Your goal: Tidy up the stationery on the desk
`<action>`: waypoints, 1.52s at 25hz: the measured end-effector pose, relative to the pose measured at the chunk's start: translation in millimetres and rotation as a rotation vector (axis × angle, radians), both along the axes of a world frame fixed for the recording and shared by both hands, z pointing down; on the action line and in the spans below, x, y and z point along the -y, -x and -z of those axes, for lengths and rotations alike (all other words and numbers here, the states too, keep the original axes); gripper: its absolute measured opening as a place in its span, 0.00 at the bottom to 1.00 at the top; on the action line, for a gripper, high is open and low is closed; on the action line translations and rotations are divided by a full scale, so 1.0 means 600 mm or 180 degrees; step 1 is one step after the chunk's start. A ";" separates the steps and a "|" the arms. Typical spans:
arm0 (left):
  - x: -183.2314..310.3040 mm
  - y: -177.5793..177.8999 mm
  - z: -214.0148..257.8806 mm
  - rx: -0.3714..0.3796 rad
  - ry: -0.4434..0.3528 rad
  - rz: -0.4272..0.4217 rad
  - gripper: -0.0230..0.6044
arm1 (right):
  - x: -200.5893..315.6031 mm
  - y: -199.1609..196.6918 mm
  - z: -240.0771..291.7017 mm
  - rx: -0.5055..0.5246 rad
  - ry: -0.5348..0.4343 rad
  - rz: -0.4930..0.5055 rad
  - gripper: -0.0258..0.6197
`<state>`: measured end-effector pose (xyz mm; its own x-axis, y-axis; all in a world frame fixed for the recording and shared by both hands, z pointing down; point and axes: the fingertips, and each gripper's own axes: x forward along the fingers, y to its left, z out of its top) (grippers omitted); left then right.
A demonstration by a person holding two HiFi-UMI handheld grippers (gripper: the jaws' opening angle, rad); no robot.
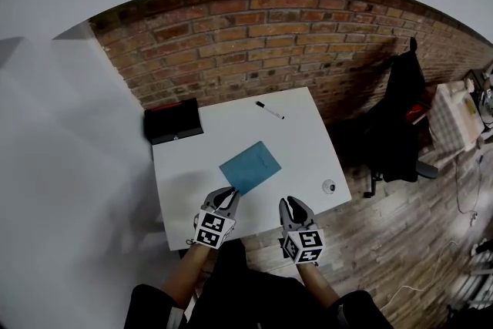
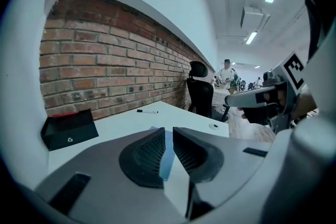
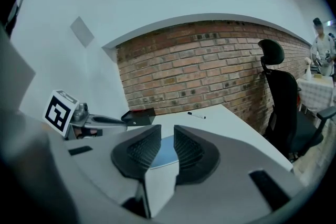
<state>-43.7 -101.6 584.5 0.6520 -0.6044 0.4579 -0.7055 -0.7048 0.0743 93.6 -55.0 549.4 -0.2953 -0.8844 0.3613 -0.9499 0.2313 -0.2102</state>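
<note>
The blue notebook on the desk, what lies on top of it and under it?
Nothing lies on the blue notebook; its top is bare. It rests flat on the white desk. Anything beneath it is covered.

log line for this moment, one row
left gripper: jaws slightly apart, empty | right gripper: same | blue notebook, pen, black box: on desk

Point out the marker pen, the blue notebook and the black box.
marker pen [image 1: 269,110], head view, mid-barrel.
blue notebook [image 1: 249,166], head view, cover centre.
black box [image 1: 173,122], head view, top face.
</note>
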 end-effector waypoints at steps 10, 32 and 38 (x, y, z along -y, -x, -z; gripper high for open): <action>0.118 0.015 -0.034 0.0256 0.0108 -0.0630 0.26 | 0.078 0.029 -0.061 0.0104 0.0288 -0.0587 0.21; 0.234 -0.017 -0.216 0.0726 0.0738 -0.1293 0.32 | 0.146 0.053 -0.272 0.0875 0.1260 -0.1653 0.32; 0.247 -0.027 -0.260 0.0809 0.0935 -0.1326 0.32 | 0.158 0.049 -0.310 0.0992 0.1400 -0.1809 0.32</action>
